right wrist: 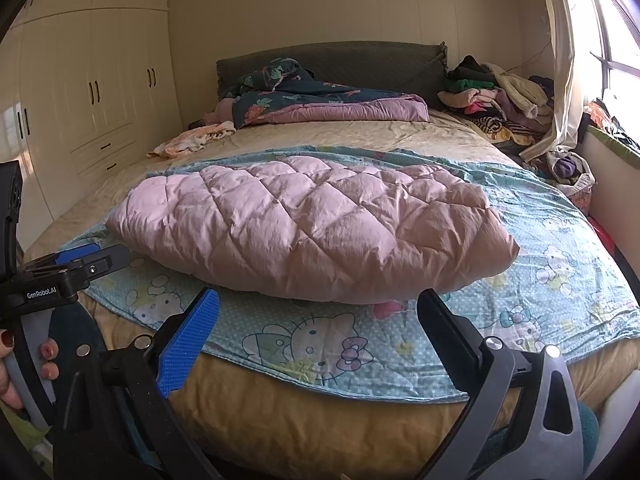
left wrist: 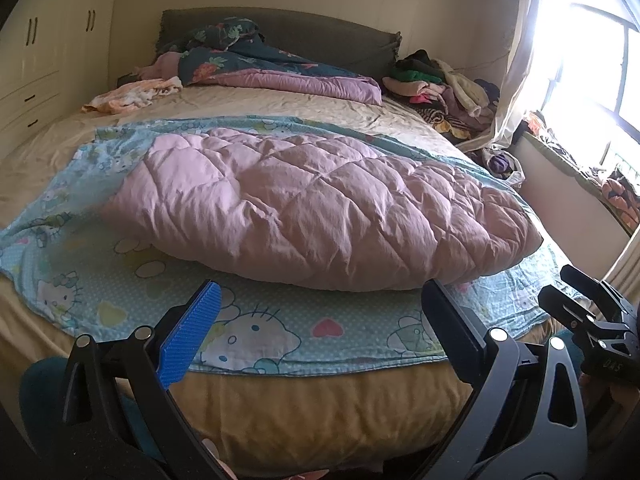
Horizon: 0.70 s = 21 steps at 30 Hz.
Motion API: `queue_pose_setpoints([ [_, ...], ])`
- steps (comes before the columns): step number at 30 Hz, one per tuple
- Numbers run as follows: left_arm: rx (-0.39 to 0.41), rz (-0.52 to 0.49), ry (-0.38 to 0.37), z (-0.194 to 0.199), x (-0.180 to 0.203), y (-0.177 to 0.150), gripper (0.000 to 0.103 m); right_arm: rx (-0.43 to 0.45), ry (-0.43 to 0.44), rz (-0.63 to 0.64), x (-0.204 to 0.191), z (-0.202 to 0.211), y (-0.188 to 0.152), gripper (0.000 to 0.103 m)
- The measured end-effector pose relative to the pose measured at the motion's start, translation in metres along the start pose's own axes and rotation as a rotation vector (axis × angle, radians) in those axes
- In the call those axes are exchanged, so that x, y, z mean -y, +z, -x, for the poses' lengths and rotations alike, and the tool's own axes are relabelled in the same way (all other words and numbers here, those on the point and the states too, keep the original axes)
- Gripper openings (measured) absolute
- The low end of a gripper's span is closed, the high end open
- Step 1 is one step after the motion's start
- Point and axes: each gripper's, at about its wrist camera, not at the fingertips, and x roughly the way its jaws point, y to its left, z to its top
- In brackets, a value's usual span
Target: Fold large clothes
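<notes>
A pink quilted comforter lies folded over on its light-blue cartoon-cat printed side, spread across the near half of the bed. My left gripper hovers open above the near edge of the blue print, empty. My right gripper is also open and empty, just short of the pink fold. The right gripper shows at the right edge of the left wrist view, and the left gripper at the left edge of the right wrist view, held by a hand.
The bed has a beige sheet and a grey headboard. A dark floral quilt lies by the headboard, a peach cloth at far left, a clothes pile at far right. A wardrobe stands left, a window and curtain right.
</notes>
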Motion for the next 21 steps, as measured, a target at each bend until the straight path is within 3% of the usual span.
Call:
queue_pose_setpoints([
  [21, 0.0, 0.0, 0.0, 0.0005, -0.0002, 0.0, 0.094, 0.004, -0.001, 0.005, -0.0014, 0.0007, 0.0, 0.099],
])
